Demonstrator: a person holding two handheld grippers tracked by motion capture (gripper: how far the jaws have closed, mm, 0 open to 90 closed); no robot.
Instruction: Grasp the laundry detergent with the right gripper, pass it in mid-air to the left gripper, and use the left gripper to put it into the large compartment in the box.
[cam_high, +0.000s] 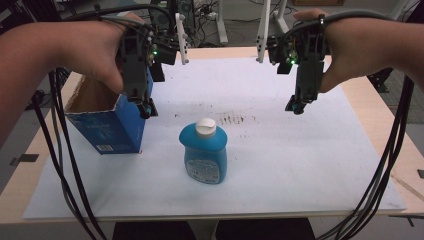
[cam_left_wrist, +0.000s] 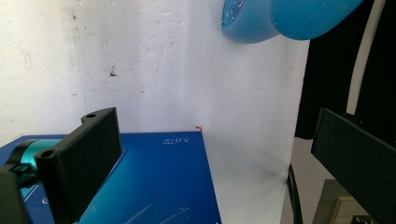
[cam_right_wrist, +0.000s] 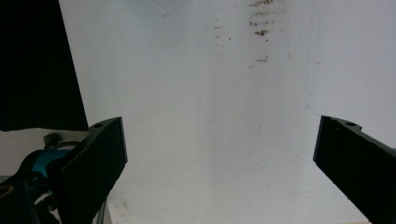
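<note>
The blue bottle (cam_high: 204, 153) with its white cap (cam_high: 205, 127) stands upright near the middle of the white sheet (cam_high: 310, 165) that covers the table (cam_high: 372, 105), and the open blue box (cam_high: 107, 125) stands just to its left, apart from it, with its mouth facing up. The left gripper (cam_high: 148, 111) hangs over the right-hand edge of the box; seen from the left gripper view, its fingers (cam_left_wrist: 86, 158) are spread wide and hold nothing, with the box (cam_left_wrist: 163, 182) lying below them and the bottle (cam_left_wrist: 280, 18) farther off. The right gripper (cam_high: 296, 107) hovers over bare sheet to the right of the bottle, well apart from it, and in the right gripper view its fingers (cam_right_wrist: 95, 158) are likewise wide apart and empty. The work appears to be getting the bottle into the box, and the main risk is probably the bottle itself: it is tall, smooth and rounded, so a sideways knock from one finger on approach could tip it over or skid it toward the box. A grip taken high, near the cap, might let the body swing or slip out. The left gripper sits so close to the box wall that a careless move could shove or topple the box, which looks light and empty. The trailing cables (cam_high: 60, 150) could also drag across the box.
</note>
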